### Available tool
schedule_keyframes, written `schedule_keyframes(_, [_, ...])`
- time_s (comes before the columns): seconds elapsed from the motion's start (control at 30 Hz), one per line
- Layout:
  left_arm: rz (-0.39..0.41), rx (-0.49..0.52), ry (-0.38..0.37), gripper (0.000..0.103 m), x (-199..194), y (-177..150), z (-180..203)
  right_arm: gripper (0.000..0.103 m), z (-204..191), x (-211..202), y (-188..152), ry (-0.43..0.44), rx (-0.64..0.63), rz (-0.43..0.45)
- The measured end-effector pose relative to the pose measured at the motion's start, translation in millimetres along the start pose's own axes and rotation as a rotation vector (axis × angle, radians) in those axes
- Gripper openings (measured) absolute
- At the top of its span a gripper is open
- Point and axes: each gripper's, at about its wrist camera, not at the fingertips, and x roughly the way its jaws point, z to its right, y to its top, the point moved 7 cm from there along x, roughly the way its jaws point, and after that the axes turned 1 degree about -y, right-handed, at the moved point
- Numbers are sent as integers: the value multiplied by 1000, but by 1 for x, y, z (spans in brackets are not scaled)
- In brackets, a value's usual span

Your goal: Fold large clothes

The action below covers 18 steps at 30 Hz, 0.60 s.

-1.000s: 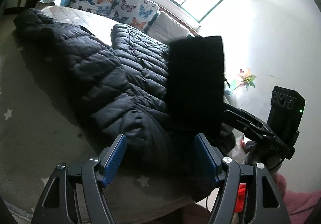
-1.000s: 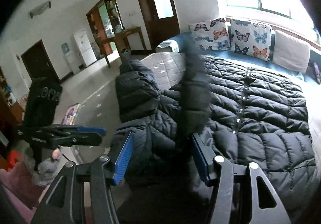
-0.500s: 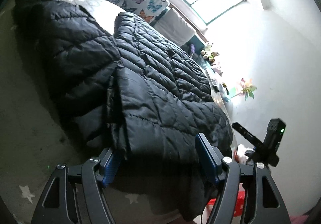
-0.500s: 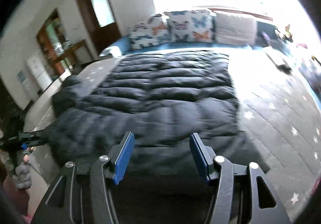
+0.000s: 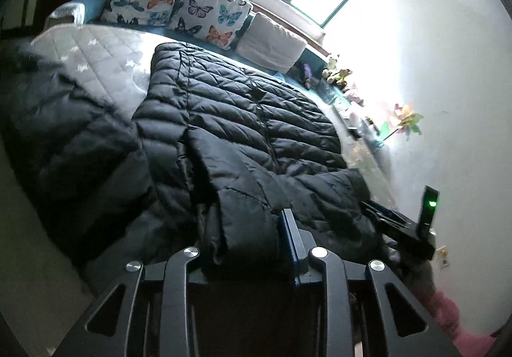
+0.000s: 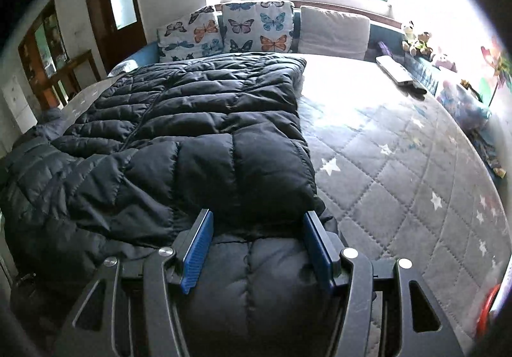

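A large black quilted puffer coat (image 5: 243, 120) lies spread on a grey quilted bed with white stars (image 6: 400, 171); it also fills the left half of the right wrist view (image 6: 198, 133). My left gripper (image 5: 246, 238) is closed on a thick fold of the coat's near edge; only its right blue pad (image 5: 289, 238) shows, the left is buried in fabric. My right gripper (image 6: 256, 248) is open, its blue pads (image 6: 196, 248) straddling a bulge of the coat's near edge. The right gripper also shows at the right of the left wrist view (image 5: 403, 222).
Butterfly cushions (image 6: 224, 27) and a pale pillow (image 6: 332, 27) line the far side under a bright window. Soft toys (image 6: 416, 40) and a remote (image 6: 393, 68) sit at the far right edge. A door (image 6: 112, 8) and wooden furniture stand at left.
The coat has been laid flat from a lifted, bunched state. My left gripper has closed on the coat's near edge. My right gripper has settled lower over the coat's edge, still open.
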Motion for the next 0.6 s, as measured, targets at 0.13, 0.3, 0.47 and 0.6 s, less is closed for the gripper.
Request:
schedule_keyframes(0.13, [-66, -45, 45, 33, 19, -11, -20, 63, -1, 2, 2, -20, -14, -7])
schedule_keyframes(0.3, [-93, -128, -17, 34, 15, -28, -43, 63, -5, -17, 21, -11, -32, 23])
schedule_keyframes(0.47, [-19, -110, 17, 35, -8, -13, -46, 83, -19, -28, 43, 30, -44, 90])
schedule_keyframes(0.6, [32, -98, 44, 35, -24, -5, -41, 85, -24, -2, 32, 41, -38, 34])
